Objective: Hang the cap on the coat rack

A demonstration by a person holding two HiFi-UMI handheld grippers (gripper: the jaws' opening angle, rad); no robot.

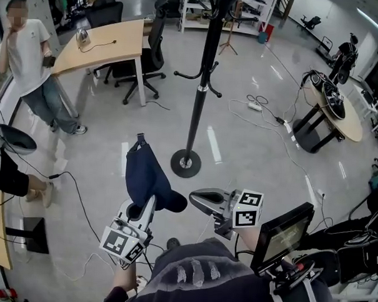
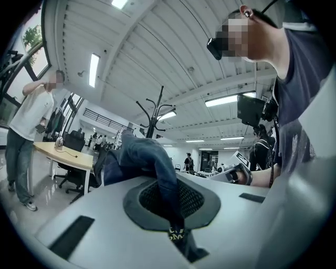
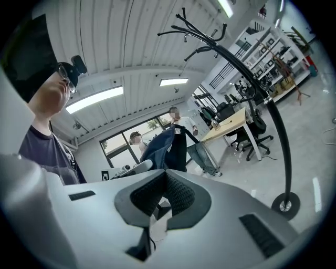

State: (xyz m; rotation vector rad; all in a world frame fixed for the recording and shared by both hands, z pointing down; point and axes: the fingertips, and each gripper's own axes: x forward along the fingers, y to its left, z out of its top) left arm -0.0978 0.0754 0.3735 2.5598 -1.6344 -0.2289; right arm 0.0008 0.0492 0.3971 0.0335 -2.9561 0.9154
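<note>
My left gripper (image 1: pixel 147 203) has its jaws pinched on the cloth of the dark navy fabric cap (image 1: pixel 147 177), which rises crumpled above them. The tall black metal coat rack (image 1: pixel 203 79) stands upright on its round base just beyond, apart from the cap.

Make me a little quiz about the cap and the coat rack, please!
1. True or false: the cap already hangs on the coat rack.
2. Which gripper has its jaws shut on the cap? A: left gripper. B: right gripper. C: neither.
3. Fill in: the coat rack's round base stands on the ____.

Key: 1 false, the cap is still held in front of the rack. 2 A. 3 floor.
</note>
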